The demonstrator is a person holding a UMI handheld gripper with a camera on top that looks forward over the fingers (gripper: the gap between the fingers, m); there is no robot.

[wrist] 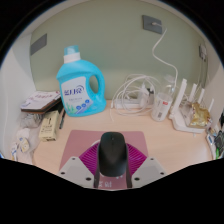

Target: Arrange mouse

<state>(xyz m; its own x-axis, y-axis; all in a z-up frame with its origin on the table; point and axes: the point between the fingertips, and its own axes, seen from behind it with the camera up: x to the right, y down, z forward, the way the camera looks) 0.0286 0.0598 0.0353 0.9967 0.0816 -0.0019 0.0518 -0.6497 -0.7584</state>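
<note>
The gripper holds a dark computer mouse between its two fingers; the magenta pads press against both sides of the mouse, so the fingers are clamped on it. The mouse sits upright in the grasp, its rounded back facing the camera, above the near part of a pink mouse mat that lies flat on the light wooden desk. Whether the mouse touches the mat cannot be told. Far and to the left of the mat stands a blue detergent bottle with a white cap and handle. To the right of the bottle lies a tangle of white cables, and further right a white router with upright antennas. At the left, near the desk's edge, small cluttered items lie together, too small to identify.
</note>
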